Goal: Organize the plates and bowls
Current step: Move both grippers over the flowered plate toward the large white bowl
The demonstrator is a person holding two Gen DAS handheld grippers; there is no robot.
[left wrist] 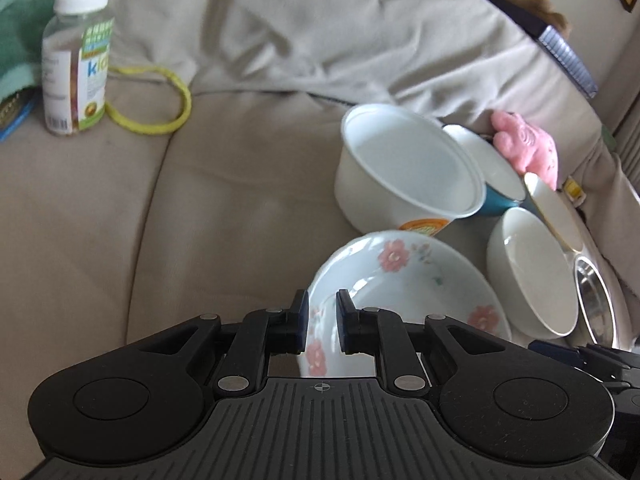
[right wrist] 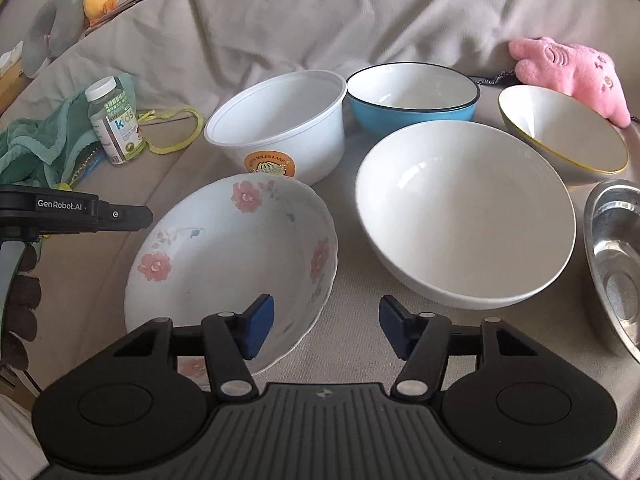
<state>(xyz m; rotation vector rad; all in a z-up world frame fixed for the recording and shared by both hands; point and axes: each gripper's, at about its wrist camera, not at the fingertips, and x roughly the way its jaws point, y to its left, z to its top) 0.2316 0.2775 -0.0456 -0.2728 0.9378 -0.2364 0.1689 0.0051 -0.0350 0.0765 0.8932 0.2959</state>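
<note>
The floral bowl is clamped at its rim by the left gripper, so it is tipped up, probably for stacking. The right gripper is held apart and empty, just beside that bowl. The other bowls are crowded together on a beige sofa cushion.

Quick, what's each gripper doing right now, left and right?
Left gripper: shut on the rim of the floral bowl.
Right gripper: open, holding nothing, one finger inside the floral bowl's rim.
</note>
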